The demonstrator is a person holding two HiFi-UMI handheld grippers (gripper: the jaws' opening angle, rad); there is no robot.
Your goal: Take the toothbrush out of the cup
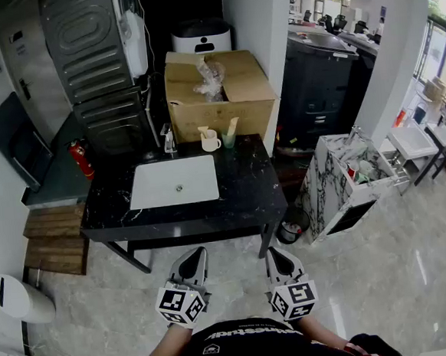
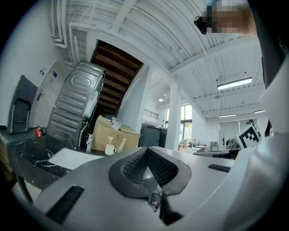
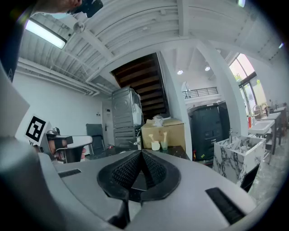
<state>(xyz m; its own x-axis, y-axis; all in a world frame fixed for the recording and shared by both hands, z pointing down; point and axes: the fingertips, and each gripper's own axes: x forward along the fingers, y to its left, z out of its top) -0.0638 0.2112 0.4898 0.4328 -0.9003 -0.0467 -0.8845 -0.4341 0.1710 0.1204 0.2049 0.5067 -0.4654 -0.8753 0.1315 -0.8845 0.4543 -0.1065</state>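
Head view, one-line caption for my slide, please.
Shut, empty left gripper and right gripper short of the black counter with sink, white cup and green cup.

Glossy black marbled table (image 1: 245, 185), matt cardboard box (image 1: 202, 112), glazed white cup (image 1: 211, 143)

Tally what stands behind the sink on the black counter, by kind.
Cups: 2, white mug and greenish glass
Toothbrushes: 2, one in each: mug's toothbrush, glass's toothbrush
Faucet: 1
Total: 5
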